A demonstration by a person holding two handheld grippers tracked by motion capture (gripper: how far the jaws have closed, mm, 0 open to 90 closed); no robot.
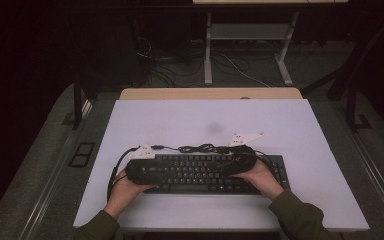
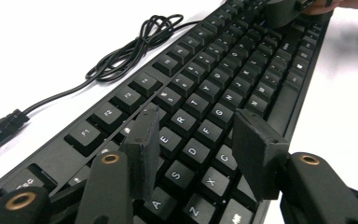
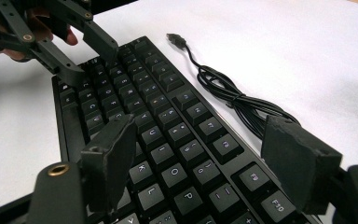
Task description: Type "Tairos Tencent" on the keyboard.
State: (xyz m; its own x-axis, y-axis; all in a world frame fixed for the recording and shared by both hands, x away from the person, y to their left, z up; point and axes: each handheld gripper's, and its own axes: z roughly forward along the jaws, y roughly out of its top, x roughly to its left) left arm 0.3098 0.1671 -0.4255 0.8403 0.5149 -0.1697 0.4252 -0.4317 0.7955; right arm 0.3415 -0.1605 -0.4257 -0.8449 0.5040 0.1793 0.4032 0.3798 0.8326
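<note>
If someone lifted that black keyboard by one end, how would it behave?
The keyboard looks like a long, flat, rigid slab, so it would probably stay stiff, not sag. Its bundled cable would likely dangle and drag behind. Lying flat, it seems unlikely to roll or tip.

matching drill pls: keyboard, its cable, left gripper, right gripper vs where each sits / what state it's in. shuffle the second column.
Things:
1. keyboard
2. keyboard cable
3. left gripper
4. right gripper

Places or states:
A. bundled in loops on the white table, behind the keyboard's far edge
B. jaws open over the keys around U, O and P, clamping nothing
C. lies flat at the near side of the table, under both grippers
D. jaws apart over the keys around E, D and C, clamping nothing

Pairs: 1-C, 2-A, 3-D, 4-B
</note>
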